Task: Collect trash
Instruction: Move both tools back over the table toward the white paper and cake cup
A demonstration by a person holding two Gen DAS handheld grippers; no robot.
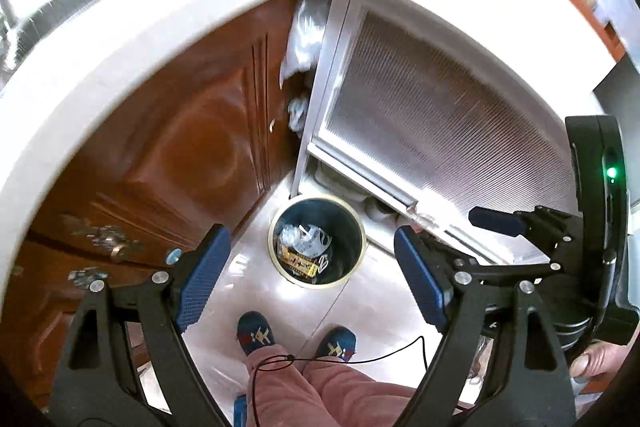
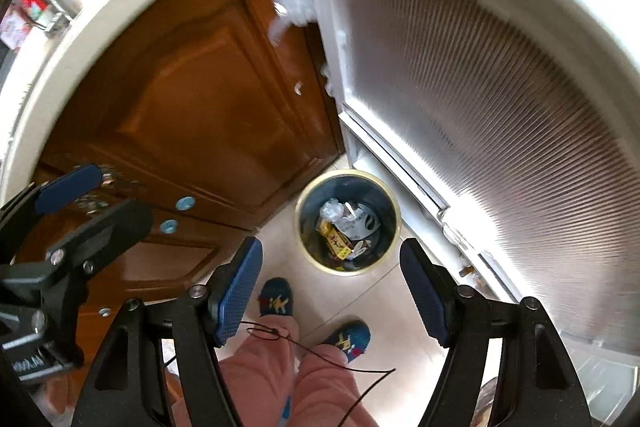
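A round dark bin with a pale gold rim (image 1: pixel 317 241) stands on the tiled floor below me; it also shows in the right wrist view (image 2: pixel 348 221). It holds crumpled clear plastic (image 1: pixel 298 237), white paper and a yellow wrapper (image 2: pixel 335 241). My left gripper (image 1: pixel 310 275) is open and empty, held high above the bin. My right gripper (image 2: pixel 330 293) is open and empty, also high above it. Each gripper shows at the side of the other's view: the right one (image 1: pixel 496 221) and the left one (image 2: pixel 70 189).
A white countertop edge (image 1: pixel 120 39) curves overhead. Brown wooden cabinet doors (image 2: pixel 208 99) stand left of the bin, a ribbed glass sliding door (image 1: pixel 432 115) right of it. A plastic bag (image 1: pixel 306 31) hangs in the corner. The person's slippers (image 1: pixel 256 333) and pink trousers are below.
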